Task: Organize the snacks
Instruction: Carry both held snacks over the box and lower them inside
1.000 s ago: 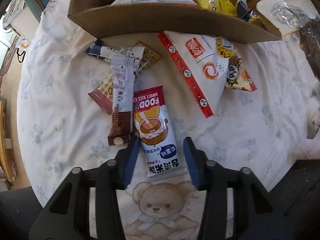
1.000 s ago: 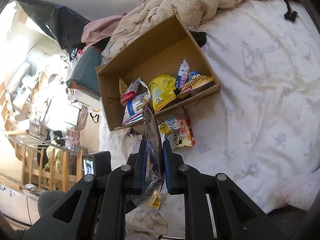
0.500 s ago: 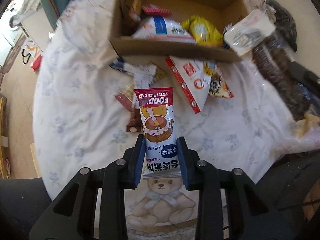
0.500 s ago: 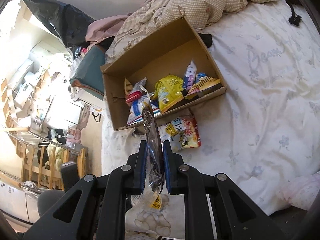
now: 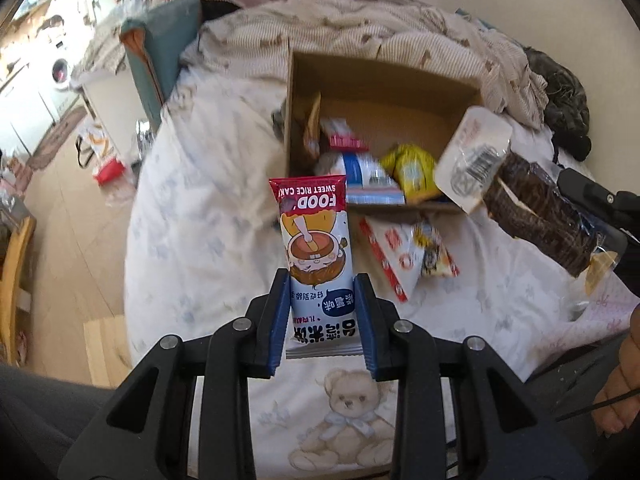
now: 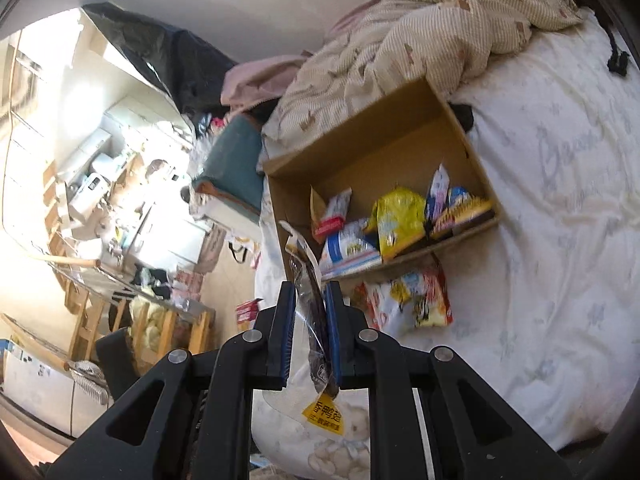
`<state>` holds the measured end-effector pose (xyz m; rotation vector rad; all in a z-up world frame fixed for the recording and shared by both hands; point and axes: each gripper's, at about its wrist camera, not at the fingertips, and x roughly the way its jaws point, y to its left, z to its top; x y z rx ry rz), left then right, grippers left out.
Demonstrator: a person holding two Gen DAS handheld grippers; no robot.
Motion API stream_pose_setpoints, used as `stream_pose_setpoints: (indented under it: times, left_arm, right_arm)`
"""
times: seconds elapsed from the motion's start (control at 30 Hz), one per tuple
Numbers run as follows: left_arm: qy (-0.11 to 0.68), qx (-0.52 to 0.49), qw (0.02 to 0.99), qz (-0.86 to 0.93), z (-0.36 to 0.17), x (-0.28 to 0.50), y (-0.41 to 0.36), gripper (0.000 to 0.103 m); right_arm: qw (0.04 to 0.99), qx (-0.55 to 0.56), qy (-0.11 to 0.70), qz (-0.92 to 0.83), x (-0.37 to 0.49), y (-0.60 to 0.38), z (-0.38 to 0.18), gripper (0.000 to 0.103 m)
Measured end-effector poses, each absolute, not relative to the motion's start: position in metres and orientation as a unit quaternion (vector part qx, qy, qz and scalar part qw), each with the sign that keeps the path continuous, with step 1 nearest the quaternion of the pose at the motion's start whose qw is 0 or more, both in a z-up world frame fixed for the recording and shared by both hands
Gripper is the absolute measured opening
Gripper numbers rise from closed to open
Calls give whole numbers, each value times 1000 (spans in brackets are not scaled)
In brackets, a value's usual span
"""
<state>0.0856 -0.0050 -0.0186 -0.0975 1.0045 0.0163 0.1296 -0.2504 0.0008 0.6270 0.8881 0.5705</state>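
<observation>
Bed (image 5: 208,240): white sheet with pale blue flower print and a teddy bear motif at the near edge; a rumpled striped beige quilt (image 6: 420,40) is heaped behind.

Cardboard box (image 5: 384,80): open top, sits on the sheet against the quilt. Inside are a yellow bag (image 6: 398,216), a blue-and-white pack (image 6: 348,248), a red-labelled pack and a few smaller ones, all crowded along the near wall.

Two loose packets lie on the sheet just in front of the box: a white pouch with a red edge (image 5: 390,256) and a yellow-red bag (image 5: 434,256), touching each other.

Rice cake packet (image 5: 316,248): long, white body, red top band printed "FOOD" and "SWEET RICE CAKE" upside down, cartoon bowl figure, dark blue label. It is held up off the sheet, in front of the box. The left gripper (image 5: 323,312) is clamped on its lower part, blue pads against both long edges.

Clear packet (image 6: 314,320): dark contents, yellow label at the bottom end. The right gripper (image 6: 310,332) is closed on it edge-on, above the bed's near edge.

Left view only: the clear packet's broad side, with dark brown pieces and a white barcode card. Right view only: the cluttered room left of the bed, with wooden furniture and a teal cushion (image 6: 232,160).
</observation>
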Motion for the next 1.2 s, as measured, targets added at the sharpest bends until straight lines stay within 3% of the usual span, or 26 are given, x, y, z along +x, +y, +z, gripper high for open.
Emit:
stream_pose_setpoints:
  times: [0.07,0.1,0.3,0.47,0.5,0.57,0.63,0.67,0.7,0.77,0.87,1.07,1.2]
  left_arm:
    - [476,-42,878,9,-11,91,-4,27]
    - [474,-41,880,10,-8,95,-3,27]
    - [463,-32,886,11,8,121,-1,27]
    - [470,-43,882,12,3,134,3,27]
    - [471,-44,881,11,1,135,5,27]
    - [472,-39,881,9,-3,135,8,27]
    - [472,-37,881,10,-7,136,14,28]
    - [473,-41,880,12,-9,136,18,28]
    - [476,-52,878,13,-12,136,24,28]
    - [485,-80,871,15,-18,137,33,28]
    - [494,-110,862,13,-25,137,39,28]
    - [502,-143,853,-6,-25,138,37,28]
    - [495,-147,856,-14,-19,138,35,28]
  right_arm:
    - [823,297,407,264,135,-255,6,15]
    - [825,298,402,262,138,-257,9,0]
    - [846,279,393,227,159,-264,16,0]
    - [804,311,458,219,176,-267,-19,0]
    - [791,314,477,217,179,-267,-27,6]
    - [782,296,510,202,181,-262,-41,7]
    - [770,265,544,201,181,-249,-55,16]
    - [767,245,559,197,180,-242,-60,37]
    - [761,228,577,191,179,-235,-69,69]
    - [751,234,592,178,175,-227,-85,85]
    - [728,233,628,145,174,-218,-117,85]
    - [660,384,643,68,166,-220,-177,85]
    - [670,391,629,47,172,-214,-193,100]
